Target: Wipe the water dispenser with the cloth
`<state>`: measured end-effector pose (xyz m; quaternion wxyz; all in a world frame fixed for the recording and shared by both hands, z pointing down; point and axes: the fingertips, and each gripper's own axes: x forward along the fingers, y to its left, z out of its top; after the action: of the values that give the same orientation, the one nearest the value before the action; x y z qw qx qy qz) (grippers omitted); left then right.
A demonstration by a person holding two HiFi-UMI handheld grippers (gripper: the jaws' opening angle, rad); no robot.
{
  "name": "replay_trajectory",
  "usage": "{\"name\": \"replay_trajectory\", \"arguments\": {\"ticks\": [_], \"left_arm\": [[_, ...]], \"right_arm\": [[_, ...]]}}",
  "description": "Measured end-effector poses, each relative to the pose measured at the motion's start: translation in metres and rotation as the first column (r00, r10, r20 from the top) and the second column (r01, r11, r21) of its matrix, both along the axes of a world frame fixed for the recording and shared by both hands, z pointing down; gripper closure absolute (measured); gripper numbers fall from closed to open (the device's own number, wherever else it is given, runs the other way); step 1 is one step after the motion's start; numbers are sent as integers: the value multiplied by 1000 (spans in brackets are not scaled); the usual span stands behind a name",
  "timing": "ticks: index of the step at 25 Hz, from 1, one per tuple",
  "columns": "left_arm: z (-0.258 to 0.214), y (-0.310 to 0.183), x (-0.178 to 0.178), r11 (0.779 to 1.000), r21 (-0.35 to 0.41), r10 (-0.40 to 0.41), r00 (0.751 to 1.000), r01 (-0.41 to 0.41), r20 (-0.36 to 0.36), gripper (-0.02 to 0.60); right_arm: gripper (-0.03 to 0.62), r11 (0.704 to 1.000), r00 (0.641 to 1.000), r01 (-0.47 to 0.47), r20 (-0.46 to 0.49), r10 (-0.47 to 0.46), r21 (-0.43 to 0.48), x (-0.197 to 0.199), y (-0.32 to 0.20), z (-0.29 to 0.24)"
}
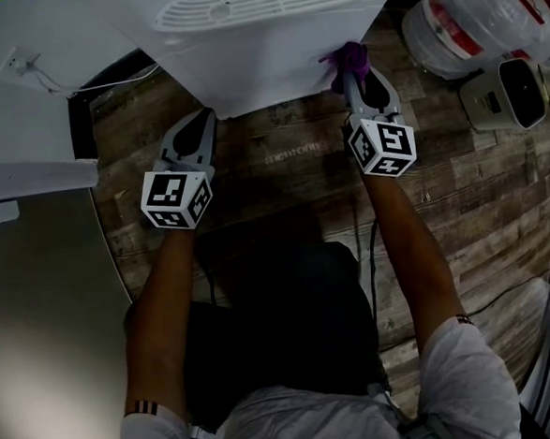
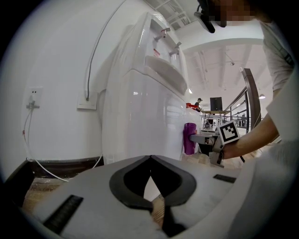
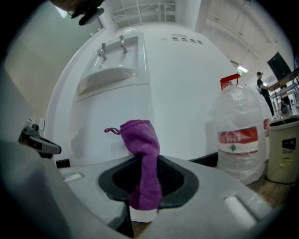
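My right gripper (image 3: 145,161) grips the purple cloth (image 3: 140,140) against the water dispenser (image 3: 177,93). My left gripper (image 2: 150,158) is closed and empty. Only its view shows the wall socket (image 2: 32,99).

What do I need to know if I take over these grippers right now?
Left gripper: shut, empty, pointing at the tall white plastic water dispenser.
Right gripper: shut on the purple fabric cloth, held at the dispenser's lower panel; I cannot tell if it touches.
Done: the cloth is in the gripper. No wiped patches show.
Left: wipe the dispenser's panels, probably working upward.
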<state>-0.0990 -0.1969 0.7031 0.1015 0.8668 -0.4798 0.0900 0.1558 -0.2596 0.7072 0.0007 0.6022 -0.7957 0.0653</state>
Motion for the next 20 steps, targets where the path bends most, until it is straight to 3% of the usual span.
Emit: {"name": "replay_trajectory", "arguments": {"ticks": [4, 8, 13, 20], "left_arm": [[3, 0, -6, 1000, -2, -10, 1000, 10, 4, 583], [11, 1, -12, 1000, -12, -23, 1000, 23, 3, 583], [28, 7, -16, 999, -43, -25, 1000, 25, 3, 583], [59, 15, -28, 994, -103, -38, 999, 40, 15, 583]], "right_arm": [[493, 1000, 999, -29, 21, 29, -5, 12, 2, 2], [493, 999, 999, 35, 30, -35, 11, -10, 19, 4], [493, 985, 983, 173, 64, -173, 2, -74, 46, 20], [493, 933, 931, 358, 90, -353, -45, -184, 68, 54]]}}
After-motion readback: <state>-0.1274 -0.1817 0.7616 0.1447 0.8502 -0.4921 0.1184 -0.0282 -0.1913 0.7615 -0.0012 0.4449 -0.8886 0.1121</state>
